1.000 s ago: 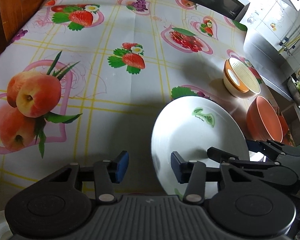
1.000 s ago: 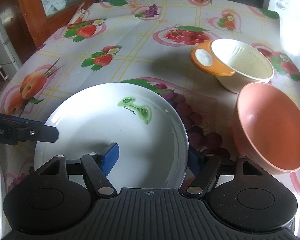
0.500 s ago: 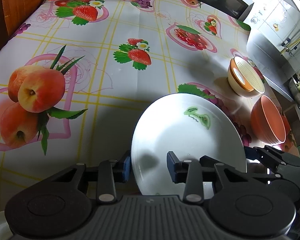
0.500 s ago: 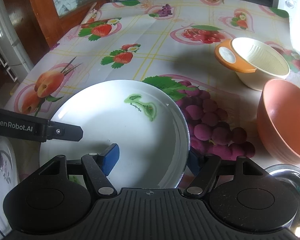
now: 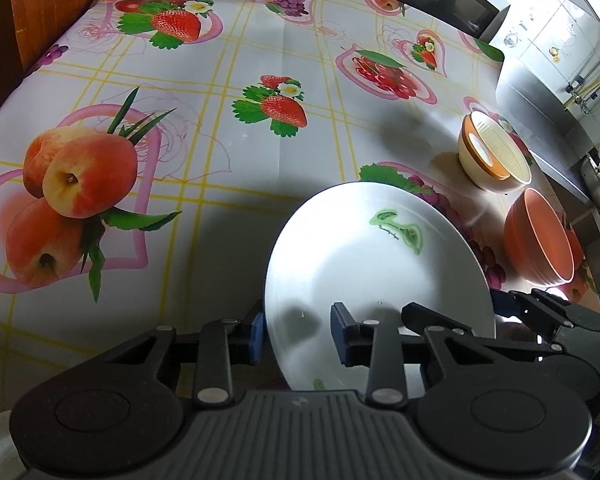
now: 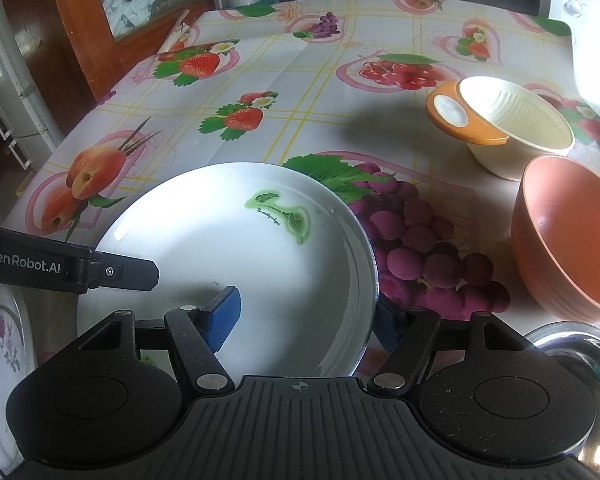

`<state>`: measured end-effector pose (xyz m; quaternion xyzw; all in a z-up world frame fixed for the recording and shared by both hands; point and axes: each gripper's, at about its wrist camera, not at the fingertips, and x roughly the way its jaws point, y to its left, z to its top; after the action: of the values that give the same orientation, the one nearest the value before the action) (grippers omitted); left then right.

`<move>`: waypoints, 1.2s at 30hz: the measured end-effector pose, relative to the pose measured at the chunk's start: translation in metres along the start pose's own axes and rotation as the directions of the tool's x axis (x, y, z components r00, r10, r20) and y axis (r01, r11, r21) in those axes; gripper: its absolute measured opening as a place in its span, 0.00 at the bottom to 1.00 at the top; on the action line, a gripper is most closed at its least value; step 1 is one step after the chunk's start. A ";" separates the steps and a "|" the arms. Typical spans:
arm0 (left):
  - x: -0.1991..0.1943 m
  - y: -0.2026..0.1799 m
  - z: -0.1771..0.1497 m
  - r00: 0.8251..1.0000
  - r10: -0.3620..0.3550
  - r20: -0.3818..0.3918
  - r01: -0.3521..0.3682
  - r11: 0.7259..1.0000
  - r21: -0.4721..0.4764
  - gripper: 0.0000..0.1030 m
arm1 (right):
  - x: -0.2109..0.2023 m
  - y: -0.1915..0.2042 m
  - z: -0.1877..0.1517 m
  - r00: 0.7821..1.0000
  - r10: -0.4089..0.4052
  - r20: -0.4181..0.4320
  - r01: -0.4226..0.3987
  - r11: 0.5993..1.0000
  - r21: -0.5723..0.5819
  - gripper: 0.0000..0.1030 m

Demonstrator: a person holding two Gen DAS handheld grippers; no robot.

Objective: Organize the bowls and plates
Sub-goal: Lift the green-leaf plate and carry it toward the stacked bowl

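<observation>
Nearest, at the worktop's near edge, the white plate (image 6: pixel 236 248) is carried between both claws, tipped up on its left. The left claw (image 5: pixel 296 334) straddles the plate's left rim, one pad under and one over; its jaws have just been closing, and whether the pads already press I cannot tell. The right claw (image 6: pixel 304 320) straddles the right rim with a pad inside the plate and one below the edge, seemingly clamped on it, probably so the plate stays level while it is handed over or lifted. Beside it, at the near left corner, lies one flowered plate (image 6: pixel 4 344); at the near right, one steel bowl (image 6: pixel 580 364). Farther along the right edge stand one orange bowl (image 6: pixel 568 236), then one cream bowl (image 6: pixel 520 128) nested with an orange lid
</observation>
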<state>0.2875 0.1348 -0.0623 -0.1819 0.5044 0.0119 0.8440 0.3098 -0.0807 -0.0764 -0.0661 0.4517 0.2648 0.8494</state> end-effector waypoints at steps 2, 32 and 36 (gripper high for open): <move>-0.001 -0.001 -0.001 1.000 0.007 -0.001 -0.007 1.000 -0.004 0.32 | 0.000 0.001 -0.001 1.000 -0.003 0.003 0.003 1.000 0.002 0.68; -0.073 0.003 -0.033 0.998 0.040 0.050 -0.037 0.998 -0.052 0.32 | -0.054 0.039 -0.012 0.998 0.014 0.056 -0.011 0.999 -0.044 0.65; -0.089 0.007 -0.044 0.997 0.052 0.060 -0.048 0.997 -0.056 0.32 | -0.066 0.050 -0.017 0.997 0.019 0.068 -0.015 0.998 -0.063 0.65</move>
<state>0.2050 0.1413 -0.0069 -0.1917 0.4822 0.0525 0.8532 0.2425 -0.0701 -0.0271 -0.0796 0.4141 0.2881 0.8597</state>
